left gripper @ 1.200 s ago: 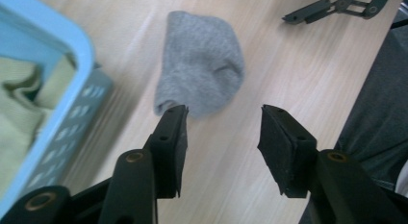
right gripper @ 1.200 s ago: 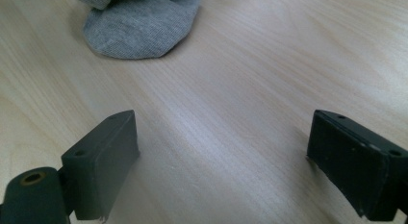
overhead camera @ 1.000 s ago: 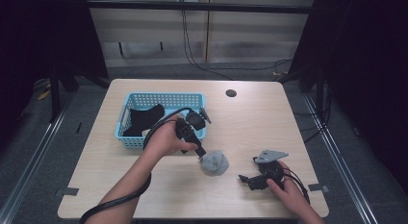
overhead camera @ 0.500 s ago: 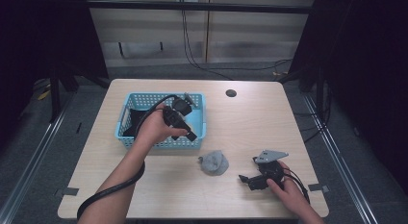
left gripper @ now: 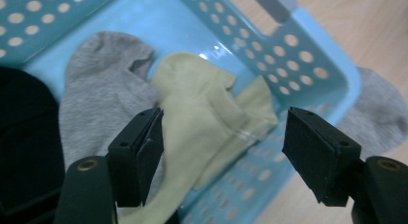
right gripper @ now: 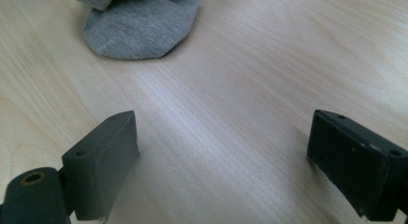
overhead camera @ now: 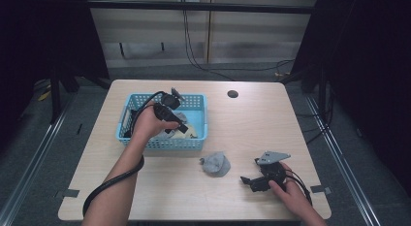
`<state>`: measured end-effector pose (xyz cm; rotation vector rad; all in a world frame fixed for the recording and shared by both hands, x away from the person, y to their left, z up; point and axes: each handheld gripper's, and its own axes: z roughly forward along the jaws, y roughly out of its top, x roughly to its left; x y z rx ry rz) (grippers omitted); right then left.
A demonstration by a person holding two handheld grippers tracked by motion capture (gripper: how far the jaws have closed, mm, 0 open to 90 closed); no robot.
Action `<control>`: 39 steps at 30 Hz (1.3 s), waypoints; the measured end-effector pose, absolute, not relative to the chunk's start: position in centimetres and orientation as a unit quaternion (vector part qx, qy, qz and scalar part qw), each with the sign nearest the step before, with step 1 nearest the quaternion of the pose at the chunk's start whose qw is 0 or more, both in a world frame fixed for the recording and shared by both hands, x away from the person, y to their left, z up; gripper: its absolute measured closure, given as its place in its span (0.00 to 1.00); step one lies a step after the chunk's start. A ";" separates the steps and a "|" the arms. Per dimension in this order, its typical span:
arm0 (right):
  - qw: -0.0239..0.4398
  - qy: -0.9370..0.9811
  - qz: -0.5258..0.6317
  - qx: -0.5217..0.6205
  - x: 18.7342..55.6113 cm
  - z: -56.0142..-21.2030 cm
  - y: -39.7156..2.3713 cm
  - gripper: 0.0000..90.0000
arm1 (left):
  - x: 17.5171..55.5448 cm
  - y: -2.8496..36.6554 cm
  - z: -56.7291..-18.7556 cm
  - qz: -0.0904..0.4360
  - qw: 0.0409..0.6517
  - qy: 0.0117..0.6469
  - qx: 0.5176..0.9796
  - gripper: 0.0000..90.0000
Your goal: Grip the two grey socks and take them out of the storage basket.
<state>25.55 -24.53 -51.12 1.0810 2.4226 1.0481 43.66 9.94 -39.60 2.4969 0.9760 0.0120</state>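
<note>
Over the basket [overhead camera: 198, 120] my left tool [left gripper: 223, 152] hangs with its jaws spread wide; they have just been opening, and nothing is between them. Below it lie a yellow sock [left gripper: 207, 113], a grey sock [left gripper: 103, 101] beside it and something black [left gripper: 24, 123] further along the basket floor. My guess is that I'm sorting socks between basket and bench [overhead camera: 252, 114], and that the yellow sock is the next one to lift.

To do that well, I would drop the left tool straight down until one jaw sits either side of a raised fold of the yellow sock, then pinch cloth alone. The grey sock touches it, so I'd keep the near jaw off that edge or both come up together. The basket wall is close on the far side; I'd stay clear of it.

My right tool [right gripper: 221, 166] rests low on the bench, jaws apart and empty, with a second grey sock [right gripper: 139, 22] lying a little ahead of it. In the high view that sock [overhead camera: 215, 163] sits near the basket's front wall.
</note>
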 end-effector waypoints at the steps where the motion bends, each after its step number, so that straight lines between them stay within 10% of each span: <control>1: 0.143 0.840 0.364 0.376 25.5 -51.1 -24.5 0.11 | 43.8 10.1 -39.8 0.010 0.232 0.361 0.903 0.33; 39: 0.143 0.839 0.364 0.377 25.5 -51.1 -24.5 0.11 | 47.5 13.7 -45.4 0.056 0.189 0.436 0.878 0.33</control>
